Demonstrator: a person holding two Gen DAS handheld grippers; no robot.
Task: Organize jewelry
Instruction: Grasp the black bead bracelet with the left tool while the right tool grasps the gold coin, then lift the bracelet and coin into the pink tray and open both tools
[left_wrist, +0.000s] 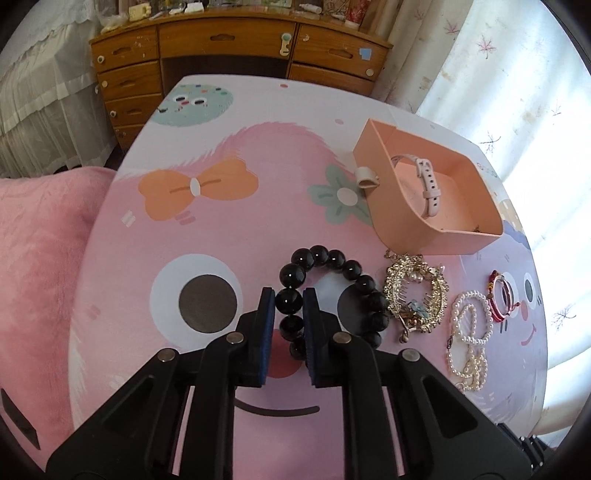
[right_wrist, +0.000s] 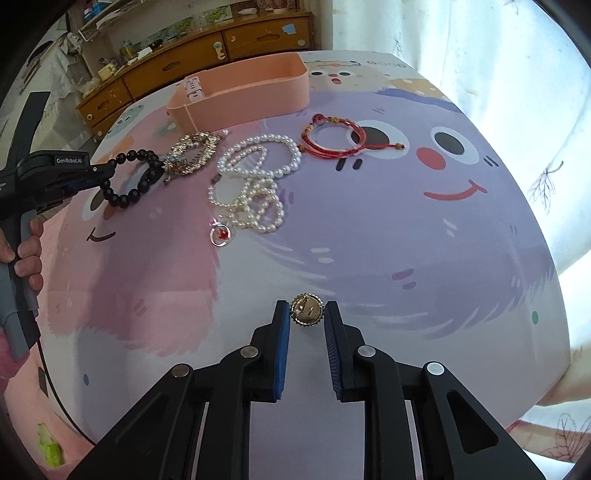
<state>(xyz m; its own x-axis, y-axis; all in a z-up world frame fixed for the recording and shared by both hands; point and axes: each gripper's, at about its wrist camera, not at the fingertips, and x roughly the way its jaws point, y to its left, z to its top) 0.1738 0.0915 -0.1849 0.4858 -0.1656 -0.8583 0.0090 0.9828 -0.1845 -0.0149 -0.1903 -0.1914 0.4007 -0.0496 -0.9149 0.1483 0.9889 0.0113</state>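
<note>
My left gripper (left_wrist: 289, 300) is shut on a black bead bracelet (left_wrist: 334, 260), which also shows in the right wrist view (right_wrist: 127, 195) held by the left gripper (right_wrist: 107, 171). My right gripper (right_wrist: 306, 314) is shut on a small round gold brooch (right_wrist: 307, 312) just above the table. A peach box (left_wrist: 436, 225) holds a pale pink watch (left_wrist: 424, 177). A gold hair comb (left_wrist: 415, 295), pearl necklace (left_wrist: 471, 332) and red bracelet (left_wrist: 502, 299) lie beside the black bracelet.
A silver ring pendant with a red stone (right_wrist: 221, 234) lies near the pearls (right_wrist: 258, 184). The table (right_wrist: 369, 240) has a cartoon-print cover. A wooden dresser (left_wrist: 236, 48) stands behind, a pink cushion (left_wrist: 40, 240) at the left, curtains at the right.
</note>
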